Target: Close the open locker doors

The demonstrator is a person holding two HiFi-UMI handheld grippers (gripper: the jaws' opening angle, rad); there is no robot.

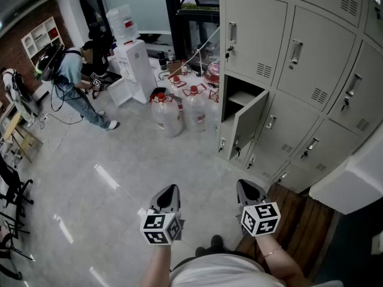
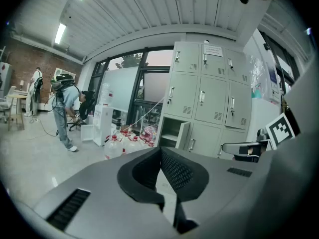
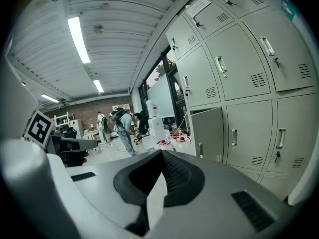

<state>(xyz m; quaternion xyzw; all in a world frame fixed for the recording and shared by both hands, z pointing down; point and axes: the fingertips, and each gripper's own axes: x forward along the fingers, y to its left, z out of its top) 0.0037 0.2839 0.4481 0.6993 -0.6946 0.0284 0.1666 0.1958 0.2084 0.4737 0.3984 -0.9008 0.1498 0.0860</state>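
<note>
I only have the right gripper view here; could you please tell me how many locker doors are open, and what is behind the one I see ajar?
Observer: Only one that I can see in the head view: the open door in the leftmost column, with a shelf showing behind it.
Operator: Thank you. Is the left gripper free?
Observer: Yes. The left gripper has its jaws together with nothing between them.
Operator: And is my gripper at the door yet?
Observer: No. The head view shows bare floor between the right gripper and the open door.
</note>
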